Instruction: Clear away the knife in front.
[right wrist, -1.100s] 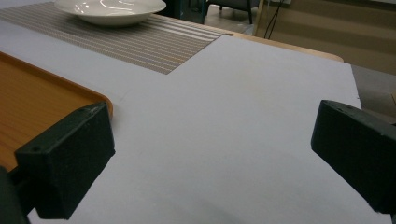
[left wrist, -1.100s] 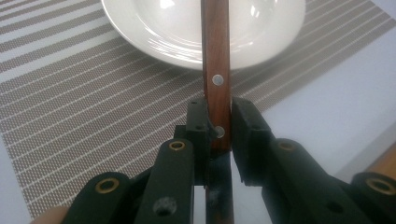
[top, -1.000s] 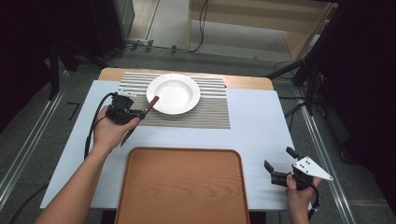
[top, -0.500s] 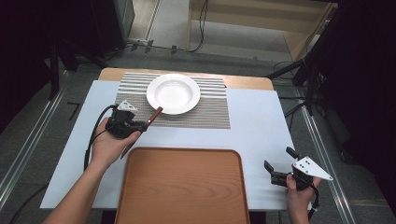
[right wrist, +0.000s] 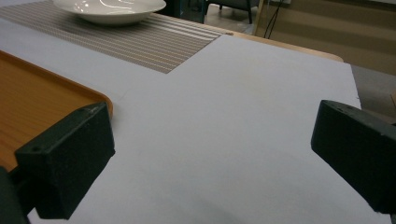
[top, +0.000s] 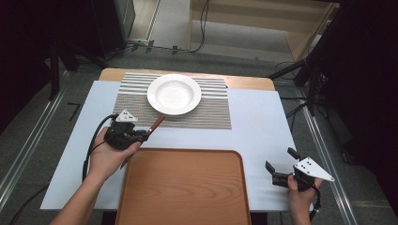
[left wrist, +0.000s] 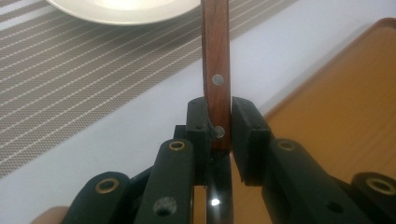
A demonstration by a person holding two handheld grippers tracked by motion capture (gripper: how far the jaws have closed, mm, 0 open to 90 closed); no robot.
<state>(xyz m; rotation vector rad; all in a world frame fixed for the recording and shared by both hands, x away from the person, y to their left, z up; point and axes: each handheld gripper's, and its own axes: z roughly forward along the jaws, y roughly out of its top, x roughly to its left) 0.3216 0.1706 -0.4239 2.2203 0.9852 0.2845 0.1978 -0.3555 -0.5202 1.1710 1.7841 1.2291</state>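
In left hand-held gripper (left wrist: 218,123), knife (left wrist: 216,70), blade hidden

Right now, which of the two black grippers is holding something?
The left gripper: it is shut on the wooden-handled knife. The right gripper stands open, with nothing between its jaws.

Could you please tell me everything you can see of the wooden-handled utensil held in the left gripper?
The utensil has a flat, reddish-brown wooden handle with two metal rivets. The left gripper is shut on it near one end, jaws pressed to both flat sides, at the lower rivet. A dark, shiny part, perhaps a blade, runs back between the jaws. From above, the handle points toward the white plate, above the striped placemat's near edge and close to the wooden tray. I cannot tell whether it touches the mat.
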